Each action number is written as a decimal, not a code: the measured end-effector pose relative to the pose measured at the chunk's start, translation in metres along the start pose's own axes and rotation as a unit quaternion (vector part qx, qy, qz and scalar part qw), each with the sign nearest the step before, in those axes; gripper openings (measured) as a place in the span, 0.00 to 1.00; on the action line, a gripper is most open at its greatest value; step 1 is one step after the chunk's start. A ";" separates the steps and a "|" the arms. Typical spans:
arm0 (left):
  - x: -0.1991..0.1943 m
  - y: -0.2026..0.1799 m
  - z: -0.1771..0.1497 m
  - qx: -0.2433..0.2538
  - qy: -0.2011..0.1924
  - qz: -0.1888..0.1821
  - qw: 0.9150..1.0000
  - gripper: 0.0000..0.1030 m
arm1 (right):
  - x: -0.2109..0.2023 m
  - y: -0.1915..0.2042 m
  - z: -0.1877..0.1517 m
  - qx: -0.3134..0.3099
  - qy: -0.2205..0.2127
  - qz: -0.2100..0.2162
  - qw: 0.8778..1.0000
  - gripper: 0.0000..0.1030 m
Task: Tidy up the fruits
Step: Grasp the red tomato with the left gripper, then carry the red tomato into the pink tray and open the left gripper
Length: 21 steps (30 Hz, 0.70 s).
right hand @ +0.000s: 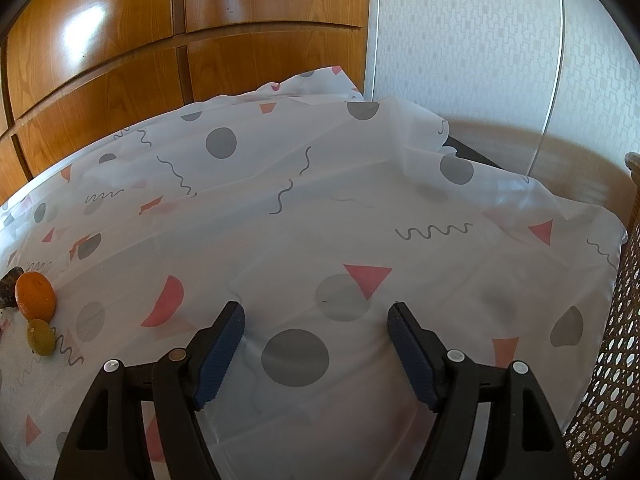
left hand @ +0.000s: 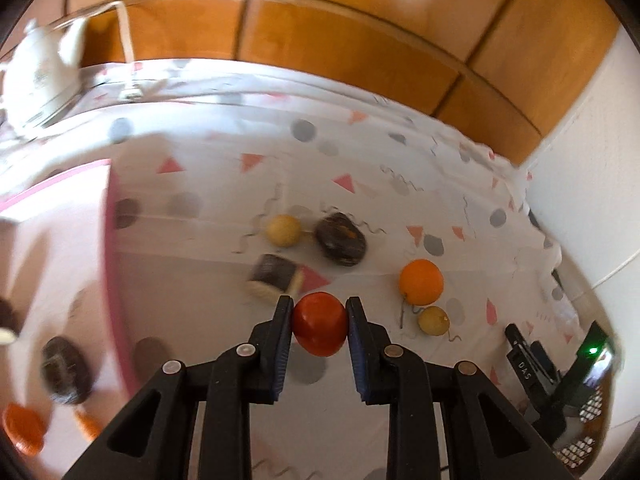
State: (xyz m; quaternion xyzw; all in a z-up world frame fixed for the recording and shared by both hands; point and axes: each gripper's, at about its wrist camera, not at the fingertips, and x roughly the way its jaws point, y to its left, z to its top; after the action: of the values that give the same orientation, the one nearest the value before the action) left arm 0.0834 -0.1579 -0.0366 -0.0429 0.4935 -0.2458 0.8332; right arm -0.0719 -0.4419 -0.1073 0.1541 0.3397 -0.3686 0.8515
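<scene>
The left gripper [left hand: 320,322] is clenched on a round red fruit [left hand: 319,329], its blue ribbed pads pressing the fruit from both sides above a white tablecloth printed with grey dots, pink triangles and squiggles [left hand: 360,184]. Just beyond the fingertips lies a dark brown block with a cream edge [left hand: 274,278], and past it a small pale yellow ball-shaped fruit [left hand: 283,230] sits just beside a dark brown oval fruit with an orange streak [left hand: 341,239]. To the right, a bright orange round fruit [left hand: 421,282] touches or nearly touches a smaller yellowish round fruit [left hand: 433,320].

On the left stands a pink-rimmed tray [left hand: 114,264], blurred. In it lie another dark brown oval piece [left hand: 66,370] and an orange piece [left hand: 22,428] near the lower edge; their exact shapes cannot be told. A white teapot [left hand: 38,68] stands at the far left corner, in front of glossy wooden cabinet doors [left hand: 360,40].

At the right edge of the left wrist view a black device [left hand: 528,364] bears small white letters that seem to read "DAS", and a green light [left hand: 593,350] glows beside it.

The right gripper [right hand: 316,312] is released, jaws wide apart with nothing between them, hovering over bare cloth. From its view the orange fruit and the yellowish one lie far to the left. A woven cane panel [right hand: 612,360] stands at the right edge.
</scene>
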 end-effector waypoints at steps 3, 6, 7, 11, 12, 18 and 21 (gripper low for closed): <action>-0.023 0.019 -0.003 -0.022 -0.022 0.009 0.999 0.26 | 0.000 0.000 0.000 0.000 0.000 0.000 1.000 0.74; -0.047 0.044 -0.003 -0.043 -0.047 0.027 0.998 0.26 | 0.000 0.000 0.000 0.000 0.000 0.000 1.000 0.74; -0.056 0.056 -0.004 -0.053 -0.057 0.037 0.996 0.26 | -0.001 0.000 0.000 -0.001 0.000 0.000 1.000 0.74; -0.080 0.097 -0.007 -0.088 -0.083 0.074 0.990 0.26 | -0.001 0.000 0.000 -0.001 0.000 0.000 1.000 0.74; -0.086 0.111 -0.009 -0.099 -0.088 0.087 0.987 0.26 | -0.001 0.000 0.000 -0.001 0.000 0.000 1.000 0.74; -0.095 0.172 -0.025 -0.141 -0.086 0.154 0.974 0.26 | -0.002 0.000 0.001 -0.002 0.000 -0.001 1.000 0.74; -0.090 0.194 -0.035 -0.152 -0.071 0.180 0.969 0.26 | -0.001 0.001 0.001 -0.004 0.001 -0.002 1.000 0.74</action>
State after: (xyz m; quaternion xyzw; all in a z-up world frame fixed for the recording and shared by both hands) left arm 0.0898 0.0590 -0.0431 -0.0968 0.4641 -0.0102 0.8804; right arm -0.0713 -0.4413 -0.1052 0.1499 0.3421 -0.3688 0.8512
